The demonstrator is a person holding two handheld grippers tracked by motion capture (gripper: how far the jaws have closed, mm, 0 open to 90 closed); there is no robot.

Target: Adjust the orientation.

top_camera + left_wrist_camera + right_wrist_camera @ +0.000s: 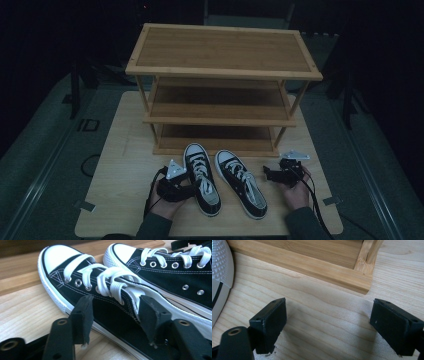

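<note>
- Bamboo made up the three-tier shoe rack (223,50), which stood at the far half of the desk (125,165) with all its shelves bare, so it looked like the place the shoes were meant to go.
- Two black canvas sneakers with white laces and toe caps lay side by side on the desk just in front of the rack's bottom shelf, toes towards it, a lie that would let each one slide straight in.
- The left tool (115,315) was held low against the left sneaker (201,178); in the left gripper view its jaws stood spread on either side of the shoe's upper near the laces, one outside the side wall and one over the tongue, not yet pressed onto it. That straddle seemed chosen so a squeeze would pinch the side wall.
- The right tool (332,327) hovered just beside the right sneaker (242,182), on its outer side, jaws spread wide over bare desk with nothing between them.
- In the right gripper view a white toe cap (219,277) sat at the left edge and the rack's bottom rail (307,267) lay ahead, so that hand seemed to be waiting its turn.
</note>
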